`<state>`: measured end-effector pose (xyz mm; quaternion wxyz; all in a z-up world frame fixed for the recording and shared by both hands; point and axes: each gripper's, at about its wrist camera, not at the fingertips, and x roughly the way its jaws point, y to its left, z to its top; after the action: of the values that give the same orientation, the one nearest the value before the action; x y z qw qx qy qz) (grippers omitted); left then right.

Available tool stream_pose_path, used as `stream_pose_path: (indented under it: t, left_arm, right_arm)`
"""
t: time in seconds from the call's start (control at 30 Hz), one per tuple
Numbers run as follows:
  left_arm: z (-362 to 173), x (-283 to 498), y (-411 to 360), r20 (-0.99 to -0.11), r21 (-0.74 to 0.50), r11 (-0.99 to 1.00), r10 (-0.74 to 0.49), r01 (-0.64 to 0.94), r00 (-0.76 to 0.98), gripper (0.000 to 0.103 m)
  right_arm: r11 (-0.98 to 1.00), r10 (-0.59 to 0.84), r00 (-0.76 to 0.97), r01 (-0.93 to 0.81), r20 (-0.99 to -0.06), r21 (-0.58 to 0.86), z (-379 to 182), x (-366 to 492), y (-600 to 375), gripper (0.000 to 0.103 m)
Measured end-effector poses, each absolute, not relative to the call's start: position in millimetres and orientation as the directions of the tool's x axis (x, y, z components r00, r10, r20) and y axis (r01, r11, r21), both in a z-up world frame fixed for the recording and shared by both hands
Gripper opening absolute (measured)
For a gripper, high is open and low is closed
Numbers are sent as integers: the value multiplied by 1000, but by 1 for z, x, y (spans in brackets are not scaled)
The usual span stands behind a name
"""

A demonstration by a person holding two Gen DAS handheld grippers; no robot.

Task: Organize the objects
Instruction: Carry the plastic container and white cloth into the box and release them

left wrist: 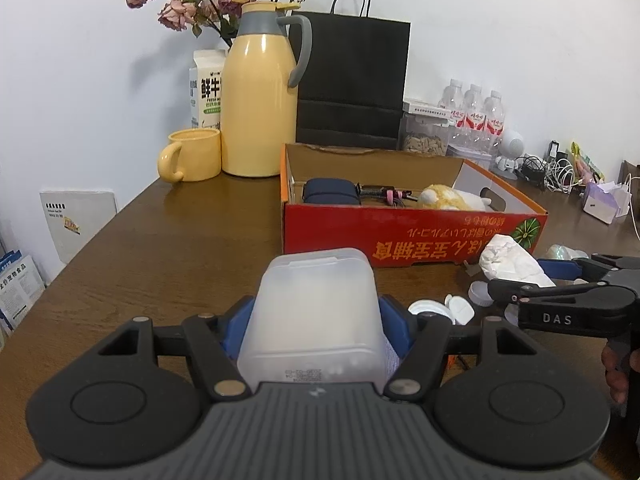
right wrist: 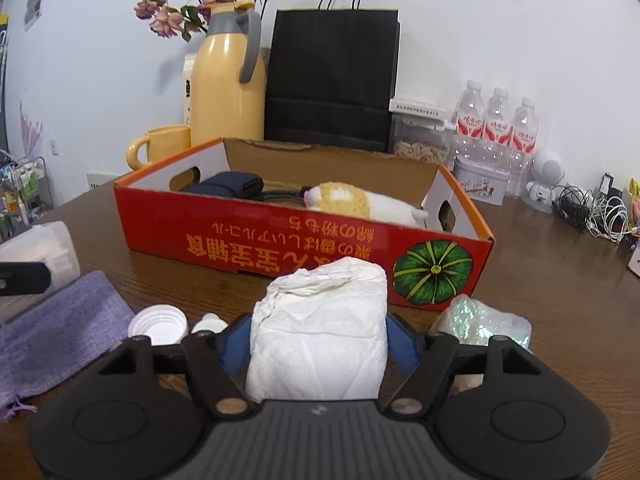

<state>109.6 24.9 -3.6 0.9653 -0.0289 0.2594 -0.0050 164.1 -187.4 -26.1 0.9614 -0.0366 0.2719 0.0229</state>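
Observation:
My left gripper (left wrist: 316, 322) is shut on a translucent white plastic container (left wrist: 316, 300), its blue pads against both sides. A white crumpled packet (right wrist: 320, 320) sits between the blue pads of my right gripper (right wrist: 318, 342), which is shut on it just above the table. Seen from the left wrist, the right gripper holds the packet (left wrist: 508, 258) low at the right. The red cardboard box (right wrist: 280, 240) lies open beyond both, holding a navy pouch (right wrist: 228, 186), a corded item and a yellow-white plush toy (right wrist: 348, 200).
A purple cloth (right wrist: 60, 332), white bottle caps (right wrist: 158, 324) and a glittery bag (right wrist: 480, 320) lie by the grippers. Behind the box stand a yellow thermos (left wrist: 260, 100), mug (left wrist: 192, 154), black paper bag (left wrist: 352, 80) and water bottles (right wrist: 496, 128). Cables (right wrist: 600, 216) crowd the far right.

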Motion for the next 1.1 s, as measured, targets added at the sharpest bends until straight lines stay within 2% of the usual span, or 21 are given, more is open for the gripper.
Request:
stream_pose_path:
  t: [0.3, 0.57, 0.83, 1.1]
  left_arm:
    - [22, 126, 13, -441, -40, 999, -36, 21, 897, 68]
    - [51, 164, -6, -404, -92, 995, -58, 22, 913, 68]
    - [69, 219, -21, -376, -87, 996, -15, -20, 927, 68]
    - [69, 274, -35, -420, -35, 998, 41, -61, 907, 68]
  right_arm:
    - [991, 47, 895, -96, -443, -89, 5, 160, -183, 70]
    - [992, 44, 920, -85, -391, -89, 34, 190, -184, 70]
    - [996, 30, 913, -62, -408, -67, 46, 246, -184, 70]
    - [999, -7, 871, -11, -491, -34, 41, 307, -192, 70]
